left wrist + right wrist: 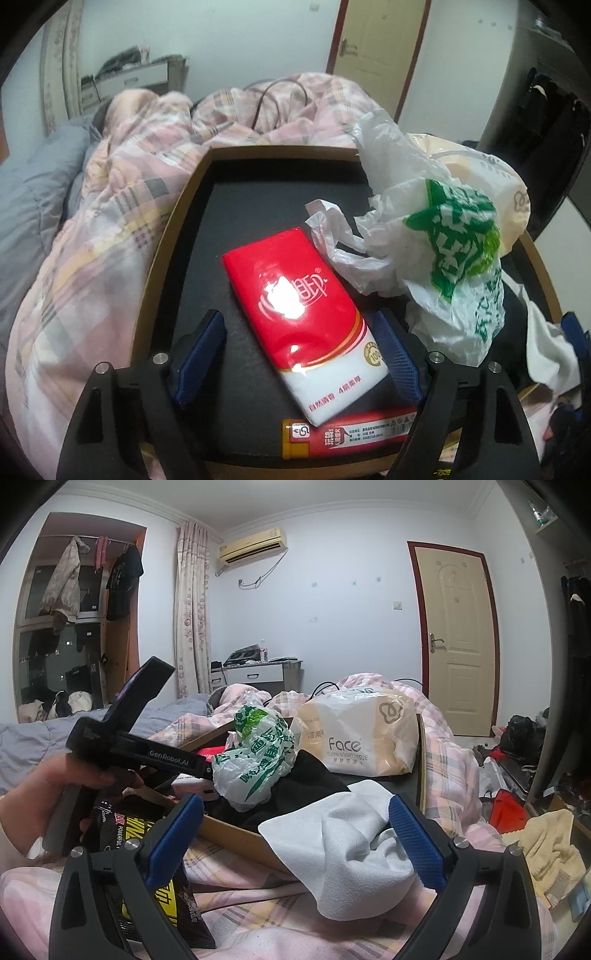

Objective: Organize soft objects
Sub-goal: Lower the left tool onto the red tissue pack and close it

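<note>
A shallow wooden-rimmed tray with a black floor (173, 236) is sitting on a pink plaid quilt (110, 229), and everything else is placed around it. The left gripper (297, 354) is hovering over the tray's near end with its blue-padded fingers (199, 354) spread wide on either side of a glossy red-and-white soft tissue pack (306, 321), not touching it. That pack is lying flat and askew on the tray floor, its near corner overlapping a slim red and yellow box (351, 435) at the near rim. A crumpled white plastic bag with green print (436, 258) is resting just beside the pack, toward the tray's right side, and a cream "Face" tissue bundle (362, 734) is sitting at the tray's far right corner.

The right gripper (295, 845) is standing open, its fingers flanking a white soft cloth (340, 849) that is draping over the tray's near rim onto the quilt. A black garment (306, 779) is lying in the tray behind the cloth.
</note>
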`<state>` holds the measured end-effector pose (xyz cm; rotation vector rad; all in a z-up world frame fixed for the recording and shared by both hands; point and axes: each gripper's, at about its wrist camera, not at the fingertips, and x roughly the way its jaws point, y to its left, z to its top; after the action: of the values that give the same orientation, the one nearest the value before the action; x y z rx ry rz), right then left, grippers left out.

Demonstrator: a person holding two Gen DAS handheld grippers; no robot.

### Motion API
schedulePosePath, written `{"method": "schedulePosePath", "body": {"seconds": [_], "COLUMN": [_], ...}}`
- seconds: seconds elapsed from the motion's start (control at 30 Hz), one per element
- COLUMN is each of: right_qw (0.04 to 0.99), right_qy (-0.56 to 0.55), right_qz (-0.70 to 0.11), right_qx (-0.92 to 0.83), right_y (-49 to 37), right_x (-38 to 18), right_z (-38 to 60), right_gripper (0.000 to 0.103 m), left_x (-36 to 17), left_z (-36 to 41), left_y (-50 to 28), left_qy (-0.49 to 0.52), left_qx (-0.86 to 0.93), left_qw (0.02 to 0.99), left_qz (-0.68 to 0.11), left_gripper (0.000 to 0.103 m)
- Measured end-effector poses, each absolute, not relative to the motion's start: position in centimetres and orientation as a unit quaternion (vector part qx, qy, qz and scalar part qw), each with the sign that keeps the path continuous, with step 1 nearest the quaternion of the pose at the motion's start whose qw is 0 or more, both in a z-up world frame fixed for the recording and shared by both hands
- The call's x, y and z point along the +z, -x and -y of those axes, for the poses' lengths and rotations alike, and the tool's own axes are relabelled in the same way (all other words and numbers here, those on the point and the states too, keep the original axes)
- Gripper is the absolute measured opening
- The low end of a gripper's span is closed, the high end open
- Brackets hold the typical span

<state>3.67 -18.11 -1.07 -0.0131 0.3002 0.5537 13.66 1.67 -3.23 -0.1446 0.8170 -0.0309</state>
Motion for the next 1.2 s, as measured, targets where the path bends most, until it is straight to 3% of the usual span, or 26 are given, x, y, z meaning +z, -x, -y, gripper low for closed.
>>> {"method": "schedulePosePath", "body": {"seconds": [0.1,0.2,0.57,0.7,1.2], "right_qw": [0.951,0.951,0.950,0.951,0.950], "right_qy": [0.015,0.019,0.021,0.021,0.019], "right_qz": [-0.153,-0.154,-0.155,-0.155,-0.155], "right_qx": [0.268,0.267,0.269,0.268,0.269], "right_y": [-3.8,-3.8,-3.7,-3.7,-3.8], "right_x": [-1.1,-1.1,-1.2,-1.1,-1.2], "right_z": [17.8,17.8,17.7,17.7,17.8], "right_gripper": [0.102,0.102,0.102,0.102,0.102], "left_x": [-3.6,-3.5,-3.9,-3.7,-2.2], "left_z": [-1.5,-1.7,-1.9,-1.9,-1.7], "left_y": [-13.1,-12.5,-12.9,-12.1,-9.1], "left_qy": [0.063,0.070,0.082,0.077,0.061], "left_qx": [-0.011,-0.027,-0.044,-0.031,-0.037], "left_qw": [0.925,0.931,0.928,0.936,0.960], "left_qz": [-0.374,-0.358,-0.361,-0.343,-0.272], "left_gripper": [0.081,0.073,0.073,0.058,0.038]}}
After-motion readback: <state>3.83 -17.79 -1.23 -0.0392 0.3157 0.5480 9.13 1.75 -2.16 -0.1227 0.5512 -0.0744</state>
